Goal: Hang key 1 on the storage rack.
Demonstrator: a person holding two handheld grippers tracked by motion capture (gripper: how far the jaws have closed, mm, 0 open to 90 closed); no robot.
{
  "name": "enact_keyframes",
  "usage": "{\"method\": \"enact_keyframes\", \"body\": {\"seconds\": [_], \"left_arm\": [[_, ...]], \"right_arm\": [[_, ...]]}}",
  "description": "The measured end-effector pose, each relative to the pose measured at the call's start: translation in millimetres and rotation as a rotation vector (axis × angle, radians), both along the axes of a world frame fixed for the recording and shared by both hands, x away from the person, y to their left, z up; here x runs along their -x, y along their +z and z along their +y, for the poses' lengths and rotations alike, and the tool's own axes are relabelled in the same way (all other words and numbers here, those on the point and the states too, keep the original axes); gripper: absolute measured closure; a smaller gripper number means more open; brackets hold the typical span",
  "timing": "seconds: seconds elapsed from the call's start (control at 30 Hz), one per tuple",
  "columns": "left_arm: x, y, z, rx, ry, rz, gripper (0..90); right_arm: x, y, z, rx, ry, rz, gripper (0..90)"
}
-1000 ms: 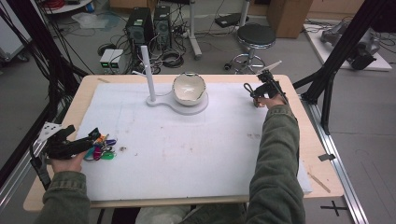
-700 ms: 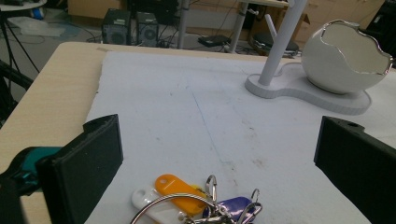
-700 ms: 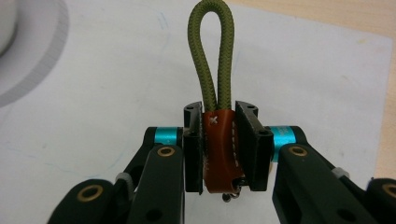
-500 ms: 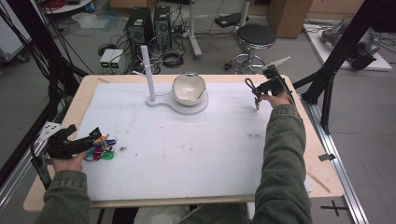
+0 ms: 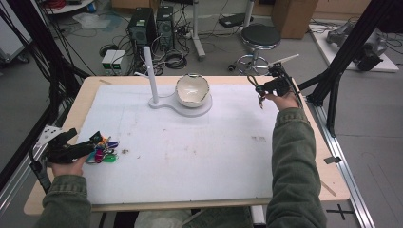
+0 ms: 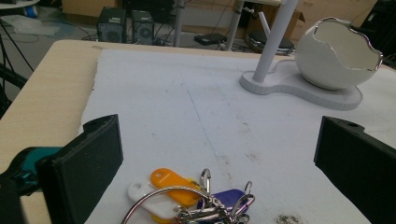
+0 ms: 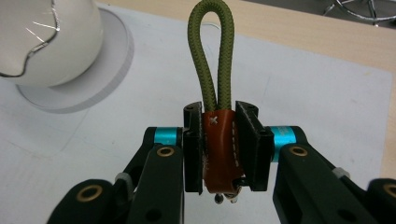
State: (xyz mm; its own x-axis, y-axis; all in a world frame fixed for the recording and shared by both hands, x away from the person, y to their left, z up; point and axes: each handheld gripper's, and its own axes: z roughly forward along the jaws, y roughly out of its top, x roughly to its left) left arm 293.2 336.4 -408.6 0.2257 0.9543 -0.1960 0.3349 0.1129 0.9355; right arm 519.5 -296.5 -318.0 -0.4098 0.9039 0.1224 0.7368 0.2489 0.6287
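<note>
While the right gripper (image 7: 219, 151) pinches a key fob (image 7: 219, 154) by its brown leather tab, the fob's long axis runs straight out along the jaws: the olive cord loop (image 7: 211, 51) stands beyond the jaw tips, open and free, and a bit of metal hangs below the tab. Seen from the high view, that gripper (image 5: 272, 85) is lifted over the far right part of the mat (image 5: 199, 152), and the white peg (image 5: 150, 71) on its stand (image 5: 180, 104) lies well off to its left, past the egg-shaped bowl (image 5: 192, 90). In the right gripper view the bowl (image 7: 44, 39) sits ahead and to the left of the jaws, so the peg must be further left again. If the loop is meant for the peg, I judge the move turns on this: the loop's opening must come over the peg's top, which calls for a sideways carry to the left and a turn that lays the loop level.

The left gripper (image 5: 64, 149) rests near the mat's left edge with jaws spread wide; the key bunch (image 6: 187, 198) lies on the mat between and just short of them, untouched. The right hand, already holding the fob, is the one placed for the peg.
</note>
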Motion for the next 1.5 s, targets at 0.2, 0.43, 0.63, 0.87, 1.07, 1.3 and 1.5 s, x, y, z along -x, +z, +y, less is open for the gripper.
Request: {"method": "enact_keyframes", "body": {"seconds": [0.2, 0.43, 0.63, 0.87, 1.07, 1.3, 1.5], "left_arm": [[-0.6, -0.2, 0.0, 0.001, -0.003, 0.001, 1.7], [-0.4, -0.2, -0.2, 0.003, -0.005, 0.003, 1.7], [-0.6, -0.4, -0.3, 0.005, -0.007, 0.004, 1.7], [-1.1, -0.6, -0.4, 0.003, -0.013, 0.008, 1.7], [-1.2, -0.6, -0.4, 0.005, -0.012, 0.007, 1.7], [-1.3, -0.6, -0.6, 0.006, -0.012, 0.008, 1.7], [-1.4, -0.5, -0.3, 0.008, -0.011, 0.007, 1.7]], "right_arm": [[7.1, 8.6, 7.9, 0.003, 0.01, -0.031, 72.7], [12.9, 11.9, 19.3, 0.021, 0.025, -0.039, 72.6], [19.5, 17.5, 28.9, 0.001, 0.036, -0.054, 72.3], [31.4, 20.7, 39.8, -0.038, 0.083, -0.09, 71.8], [40.5, 18.9, 43.9, -0.022, 0.076, -0.083, 71.9], [50.7, 28.5, 48.8, -0.047, 0.077, -0.105, 71.8], [57.2, 33.5, 55.8, -0.068, 0.082, -0.114, 71.9]]}}
